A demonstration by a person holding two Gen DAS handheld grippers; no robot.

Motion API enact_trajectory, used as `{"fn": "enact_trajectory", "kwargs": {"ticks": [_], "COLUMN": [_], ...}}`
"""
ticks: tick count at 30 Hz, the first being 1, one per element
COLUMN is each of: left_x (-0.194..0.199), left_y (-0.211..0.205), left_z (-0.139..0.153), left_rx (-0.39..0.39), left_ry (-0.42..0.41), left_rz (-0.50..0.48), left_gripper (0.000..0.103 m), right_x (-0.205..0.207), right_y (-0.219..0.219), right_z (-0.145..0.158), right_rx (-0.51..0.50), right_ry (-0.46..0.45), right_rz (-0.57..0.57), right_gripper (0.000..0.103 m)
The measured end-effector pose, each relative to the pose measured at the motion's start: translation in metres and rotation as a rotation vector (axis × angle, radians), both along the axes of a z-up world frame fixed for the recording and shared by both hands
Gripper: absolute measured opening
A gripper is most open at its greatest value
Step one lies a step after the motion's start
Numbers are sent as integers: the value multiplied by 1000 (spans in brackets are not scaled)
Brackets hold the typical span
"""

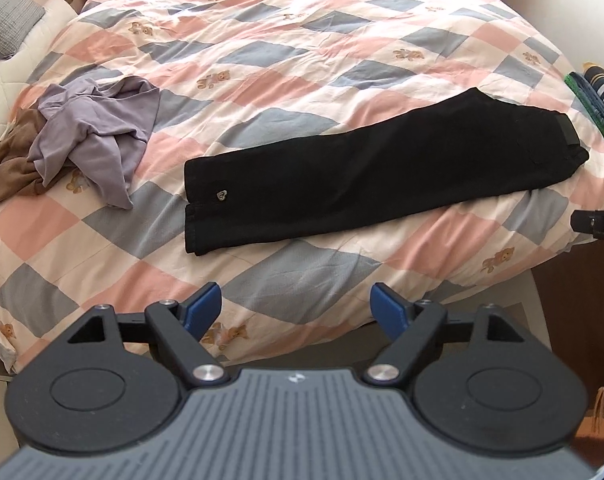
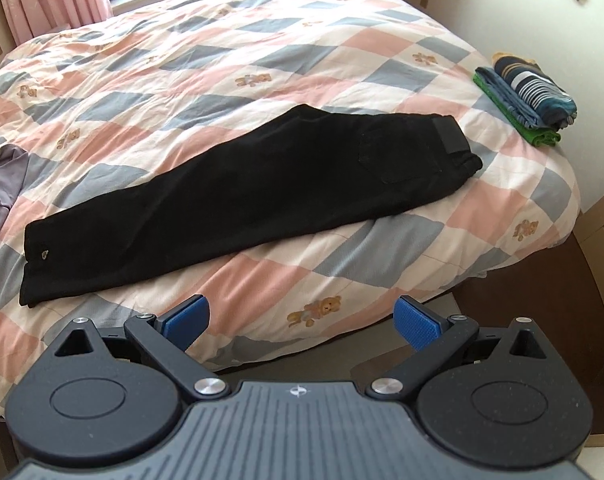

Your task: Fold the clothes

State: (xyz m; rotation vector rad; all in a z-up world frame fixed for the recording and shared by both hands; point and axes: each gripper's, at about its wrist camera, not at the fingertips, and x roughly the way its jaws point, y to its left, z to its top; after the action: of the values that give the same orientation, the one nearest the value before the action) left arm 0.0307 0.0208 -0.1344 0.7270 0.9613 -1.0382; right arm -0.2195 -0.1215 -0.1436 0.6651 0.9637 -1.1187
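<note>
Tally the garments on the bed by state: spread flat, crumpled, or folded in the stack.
Spread flat: 1, the black trousers
Crumpled: 2, the lilac top and the brown garment
Folded stack: 3 visible, striped, blue, green
Total: 6

Bright daylight from the far window, soft shadows, sharp focus, strong fisheye bending, dark corners

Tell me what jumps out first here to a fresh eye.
The black trousers lie flat, folded leg on leg, across the near side of the checked quilt. A crumpled lilac top sits to their left, a folded stack at the right corner. Both hand-held grippers, left and right, are open and empty.
</note>
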Motion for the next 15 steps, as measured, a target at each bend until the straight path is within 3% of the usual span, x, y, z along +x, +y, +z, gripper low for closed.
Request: {"fn": "enact_trajectory", "kwargs": {"ticks": [15], "left_x": [-5], "left_y": [-51], "left_z": [-6], "left_rx": [21], "left_ry": [-11], "left_rz": [49], "left_gripper": [81], "right_x": [-1], "right_y": [-57], "right_z": [-7], "right_rx": [27], "right_ry": [-14], "right_rz": [36], "right_gripper": [101]}}
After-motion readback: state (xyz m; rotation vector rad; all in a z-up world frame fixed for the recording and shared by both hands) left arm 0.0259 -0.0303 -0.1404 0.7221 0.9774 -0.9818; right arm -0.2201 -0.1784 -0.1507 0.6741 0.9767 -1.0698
